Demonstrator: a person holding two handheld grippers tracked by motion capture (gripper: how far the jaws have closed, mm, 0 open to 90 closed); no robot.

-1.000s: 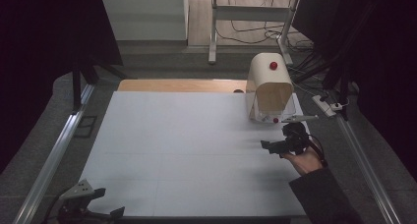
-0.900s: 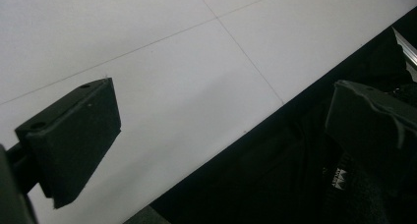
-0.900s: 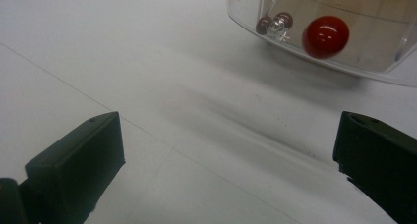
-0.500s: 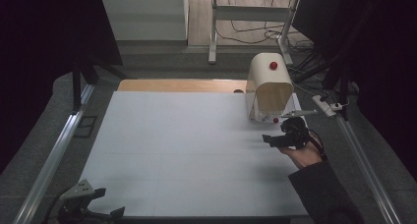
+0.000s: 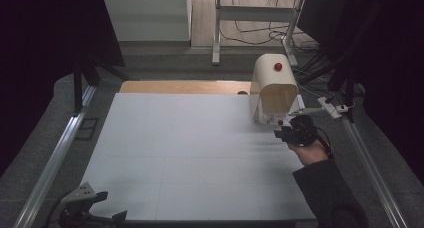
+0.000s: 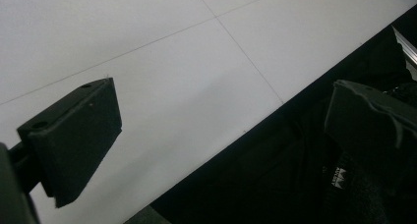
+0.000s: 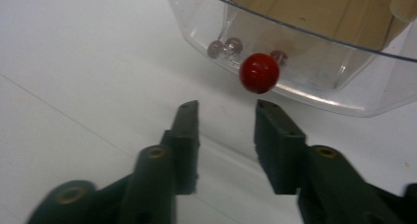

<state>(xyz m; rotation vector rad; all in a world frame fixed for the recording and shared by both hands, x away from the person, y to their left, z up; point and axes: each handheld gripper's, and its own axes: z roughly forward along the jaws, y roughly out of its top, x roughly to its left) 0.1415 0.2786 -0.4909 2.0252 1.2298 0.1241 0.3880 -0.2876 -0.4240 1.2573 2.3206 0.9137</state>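
Two jaws of right gripper apart w/ narrow gap, empty, just short of red knob on clear door of bread box, far right of table. Knob not yet gripped; door looks shut. Left gripper wide open, idle at near-left edge.

Right tool parted, outstretched; left tool wide apart, low.

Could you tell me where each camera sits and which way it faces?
High view: above the person's side, looking forward and down on the white table; right hand and sleeve show.
Left gripper view: on the left hand-held gripper, facing the table's near edge.
Right gripper view: on the right hand-held gripper, facing the red knob.
Shared: high and right views show the knob on the clear door.
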